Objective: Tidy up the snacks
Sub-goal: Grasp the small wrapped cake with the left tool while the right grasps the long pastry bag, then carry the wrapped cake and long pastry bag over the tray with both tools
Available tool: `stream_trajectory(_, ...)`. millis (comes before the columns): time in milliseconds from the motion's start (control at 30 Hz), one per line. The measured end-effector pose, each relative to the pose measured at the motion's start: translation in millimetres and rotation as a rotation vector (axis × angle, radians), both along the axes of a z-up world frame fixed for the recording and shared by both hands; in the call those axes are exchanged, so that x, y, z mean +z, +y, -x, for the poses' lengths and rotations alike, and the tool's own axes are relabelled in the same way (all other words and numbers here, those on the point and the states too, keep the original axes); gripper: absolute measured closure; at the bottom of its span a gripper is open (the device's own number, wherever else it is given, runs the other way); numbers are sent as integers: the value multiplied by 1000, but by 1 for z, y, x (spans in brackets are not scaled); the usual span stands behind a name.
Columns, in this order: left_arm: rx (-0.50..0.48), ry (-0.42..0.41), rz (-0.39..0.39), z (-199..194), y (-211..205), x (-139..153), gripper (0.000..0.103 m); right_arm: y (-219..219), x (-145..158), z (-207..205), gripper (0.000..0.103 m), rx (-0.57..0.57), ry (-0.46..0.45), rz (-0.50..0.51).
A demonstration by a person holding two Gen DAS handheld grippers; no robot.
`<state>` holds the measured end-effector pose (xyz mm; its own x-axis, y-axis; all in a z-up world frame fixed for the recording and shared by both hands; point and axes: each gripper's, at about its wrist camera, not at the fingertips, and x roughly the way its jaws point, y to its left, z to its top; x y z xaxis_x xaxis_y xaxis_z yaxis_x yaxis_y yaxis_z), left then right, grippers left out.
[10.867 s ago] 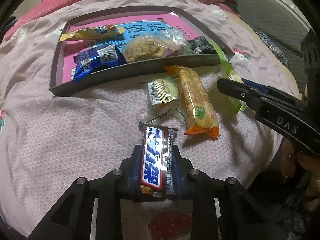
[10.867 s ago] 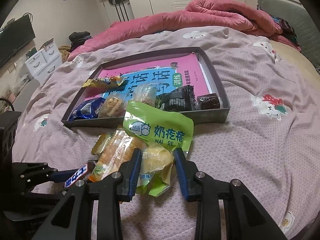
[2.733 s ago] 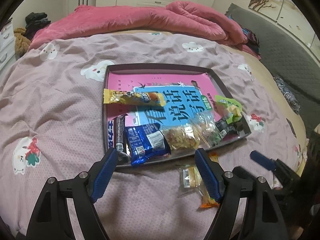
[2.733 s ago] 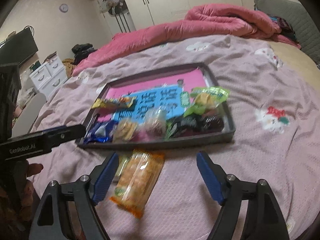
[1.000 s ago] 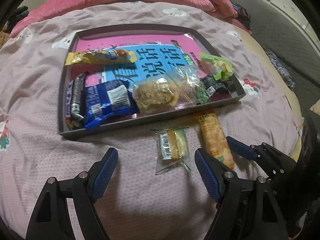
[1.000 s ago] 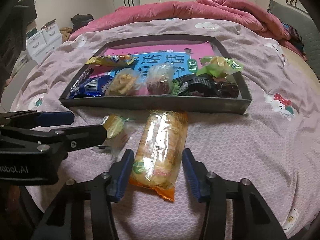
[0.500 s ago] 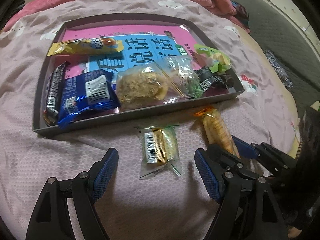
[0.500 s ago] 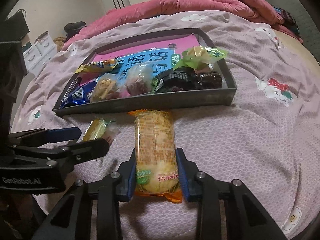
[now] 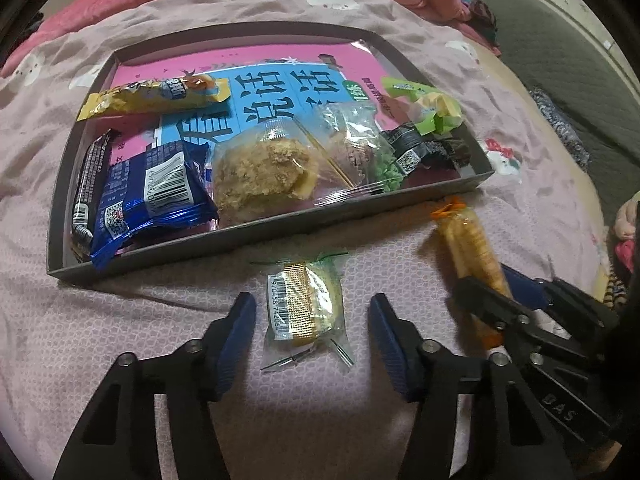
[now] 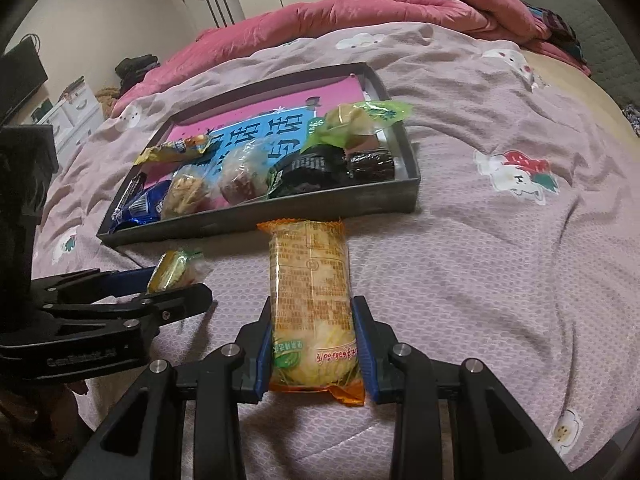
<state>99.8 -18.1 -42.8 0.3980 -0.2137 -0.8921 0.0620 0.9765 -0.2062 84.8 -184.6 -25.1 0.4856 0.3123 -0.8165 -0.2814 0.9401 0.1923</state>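
A small clear-wrapped yellow cake (image 9: 303, 305) lies on the bedspread in front of the grey tray (image 9: 280, 226). My left gripper (image 9: 312, 320) straddles it and its jaws are closing, the blue pads still apart from the wrapper. A long orange cracker pack (image 10: 311, 300) points toward the tray (image 10: 380, 200), with my right gripper (image 10: 314, 344) shut on its near end. In the left wrist view the cracker pack (image 9: 468, 240) and right gripper (image 9: 516, 292) sit at the right. In the right wrist view the small cake (image 10: 174, 270) lies between the left gripper (image 10: 176, 284) jaws.
The tray holds several snacks: a yellow bar (image 9: 156, 96), a blue packet (image 9: 156, 196), a floss cake (image 9: 260, 172), a green pack (image 9: 424, 108) and dark bars (image 10: 320, 168). A pink quilt (image 10: 360, 4) lies bunched at the far end of the bed.
The left gripper's jaws have narrowed around the small cake and sunk closer to it. The right gripper closed onto the cracker pack and turned it to point at the tray.
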Motion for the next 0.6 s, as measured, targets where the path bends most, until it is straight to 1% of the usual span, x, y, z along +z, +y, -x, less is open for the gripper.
stream_trajectory(133,-3,-12,-36,0,-3,-1,65,0,2,1,68,3,-2,-5)
stream_trajectory(267,3,-20,-7,2,4,0,67,-1,4,3,68,10,-3,-29)
stream_trajectory(400,2,-28,15,9,10,5,67,2,6,6,68,28,-2,-52)
stream_trajectory(600,20,-57,37,20,22,21,67,7,14,11,68,56,-32,-77)
